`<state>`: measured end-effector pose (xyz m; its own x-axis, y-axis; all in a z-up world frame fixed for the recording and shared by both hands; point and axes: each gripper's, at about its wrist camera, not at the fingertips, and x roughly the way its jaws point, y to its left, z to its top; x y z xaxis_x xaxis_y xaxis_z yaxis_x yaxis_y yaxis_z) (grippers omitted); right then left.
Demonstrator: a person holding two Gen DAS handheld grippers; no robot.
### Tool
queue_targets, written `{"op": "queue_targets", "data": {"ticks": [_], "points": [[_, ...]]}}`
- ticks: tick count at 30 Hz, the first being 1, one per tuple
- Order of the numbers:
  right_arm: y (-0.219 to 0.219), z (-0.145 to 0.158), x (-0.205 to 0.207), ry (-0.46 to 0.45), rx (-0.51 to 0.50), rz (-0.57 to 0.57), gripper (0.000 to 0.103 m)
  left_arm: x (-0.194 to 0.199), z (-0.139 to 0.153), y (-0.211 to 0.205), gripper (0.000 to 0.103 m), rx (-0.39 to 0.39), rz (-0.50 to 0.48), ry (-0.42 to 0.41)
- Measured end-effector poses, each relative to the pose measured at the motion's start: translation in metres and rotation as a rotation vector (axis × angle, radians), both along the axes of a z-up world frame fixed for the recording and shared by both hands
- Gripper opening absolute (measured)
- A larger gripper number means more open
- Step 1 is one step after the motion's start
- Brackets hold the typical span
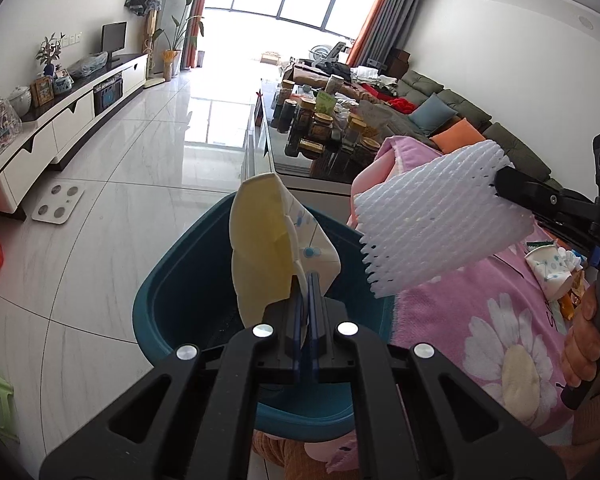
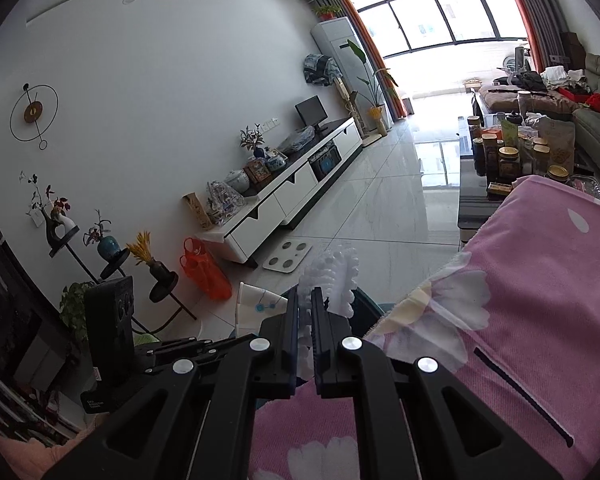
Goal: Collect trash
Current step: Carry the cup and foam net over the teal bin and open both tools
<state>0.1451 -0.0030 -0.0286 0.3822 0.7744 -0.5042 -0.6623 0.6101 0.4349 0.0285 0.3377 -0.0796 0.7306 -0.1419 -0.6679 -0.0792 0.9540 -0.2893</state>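
Note:
In the left wrist view my left gripper [image 1: 310, 282] is shut on a crushed paper cup [image 1: 268, 248], white with blue dots and yellowish inside. It hangs over the open teal bin [image 1: 180, 292]. To the right, my right gripper [image 1: 496, 186] is shut on a white foam net sleeve [image 1: 432, 224], which is above the bin's right rim and the pink floral cloth [image 1: 480, 320]. The right wrist view shows my right gripper [image 2: 306, 298] clamping the foam net [image 2: 334, 276], with the paper cup [image 2: 256, 308] just left of it. Another crumpled cup [image 1: 552, 268] lies on the cloth.
A person's hand [image 1: 588, 332] holds the right gripper's handle. Behind the cloth stands a glass coffee table with several jars [image 1: 324, 128]. A white scale [image 1: 58, 204] lies on the tiled floor near the TV cabinet [image 1: 72, 120]. An orange bag [image 2: 202, 268] sits by the cabinet.

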Motion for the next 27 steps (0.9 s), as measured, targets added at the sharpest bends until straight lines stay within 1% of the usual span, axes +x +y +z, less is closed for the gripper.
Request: {"op": "queue_targets", "data": {"ticks": [2, 6, 7, 9, 10, 11, 12, 14, 15, 17, 19, 21, 23, 27], "points": [[0.014, -0.008, 0.004, 0.022, -0.026, 0.014, 0.007, 0.005, -0.008, 0.003, 0.004, -0.012, -0.003, 0.020], [0.030, -0.022, 0.009, 0.063, -0.065, 0.022, 0.008, 0.019, -0.021, -0.008, 0.004, -0.012, -0.004, 0.052], [0.034, -0.027, 0.013, 0.071, -0.077, 0.021, 0.011, 0.021, -0.023, -0.012, 0.004, -0.015, -0.002, 0.058], [0.038, -0.032, 0.016, 0.086, -0.096, 0.009, 0.020, 0.026, -0.026, -0.013, 0.010, -0.020, 0.004, 0.069], [0.039, -0.034, 0.018, 0.093, -0.102, 0.009, 0.030, 0.028, -0.026, -0.015, 0.013, -0.020, 0.010, 0.070], [0.039, -0.036, 0.018, 0.099, -0.107, 0.012, 0.032, 0.029, -0.025, -0.015, 0.015, -0.016, 0.016, 0.067], [0.041, -0.038, 0.018, 0.104, -0.113, 0.015, 0.036, 0.031, -0.024, -0.016, 0.016, -0.012, 0.022, 0.062], [0.039, -0.038, 0.015, 0.103, -0.114, 0.021, 0.039, 0.031, -0.019, -0.019, 0.022, -0.012, 0.029, 0.044], [0.038, -0.038, 0.014, 0.107, -0.113, 0.025, 0.041, 0.031, -0.016, -0.021, 0.023, -0.008, 0.036, 0.034], [0.039, -0.038, 0.015, 0.120, -0.106, 0.042, 0.047, 0.028, -0.009, -0.023, 0.026, 0.009, 0.049, 0.013], [0.039, -0.035, 0.012, 0.097, -0.116, 0.044, 0.048, 0.027, -0.001, -0.025, 0.027, 0.018, 0.061, -0.005], [0.040, -0.035, 0.012, 0.111, -0.104, 0.067, 0.049, 0.025, 0.005, -0.027, 0.029, 0.016, 0.063, -0.025], [0.041, -0.034, 0.011, 0.105, -0.108, 0.075, 0.049, 0.022, 0.011, -0.028, 0.030, 0.023, 0.068, -0.036], [0.043, -0.032, 0.008, 0.110, -0.095, 0.095, 0.049, 0.017, 0.017, -0.034, 0.031, 0.041, 0.069, -0.046]]}}
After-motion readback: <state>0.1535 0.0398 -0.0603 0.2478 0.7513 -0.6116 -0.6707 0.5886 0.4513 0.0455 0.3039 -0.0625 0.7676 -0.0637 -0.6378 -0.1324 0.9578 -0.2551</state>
